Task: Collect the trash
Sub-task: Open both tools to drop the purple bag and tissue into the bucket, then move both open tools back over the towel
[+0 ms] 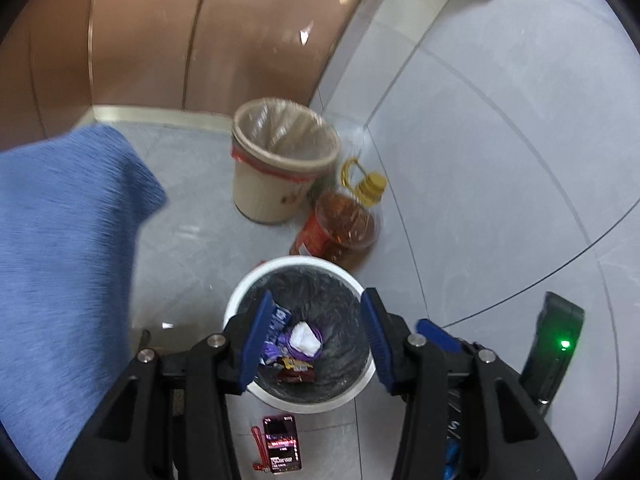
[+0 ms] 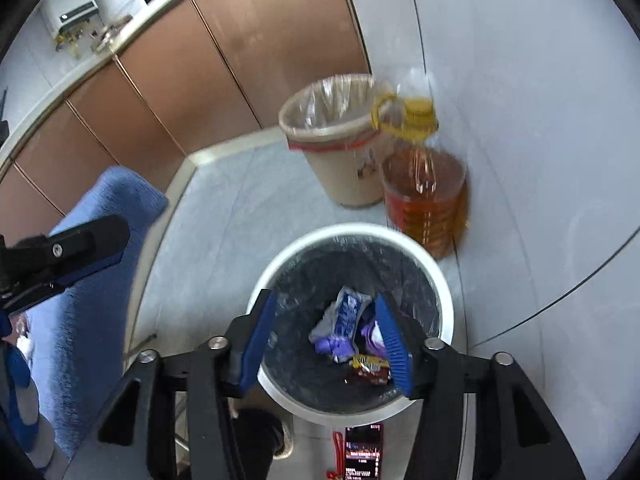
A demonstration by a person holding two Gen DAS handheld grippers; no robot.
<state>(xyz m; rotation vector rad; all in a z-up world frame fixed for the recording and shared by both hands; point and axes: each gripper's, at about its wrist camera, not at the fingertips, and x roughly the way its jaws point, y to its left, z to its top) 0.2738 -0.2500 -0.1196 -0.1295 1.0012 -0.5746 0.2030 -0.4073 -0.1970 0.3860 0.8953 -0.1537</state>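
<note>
blue-padded left tongs (image 1: 316, 340) and right tongs (image 2: 326, 340) hang spread and empty over the white bin (image 1: 240, 300). wrappers (image 2: 344, 316) lie inside it. careless reaching could tip the oil bottle (image 2: 424, 200) just beyond.

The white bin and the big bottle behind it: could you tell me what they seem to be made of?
White bin: likely smooth plastic, glossy rim, lined with a crinkly dark film bag. Bottle: apparently clear plastic, amber liquid showing through, yellow cap and handle.
</note>
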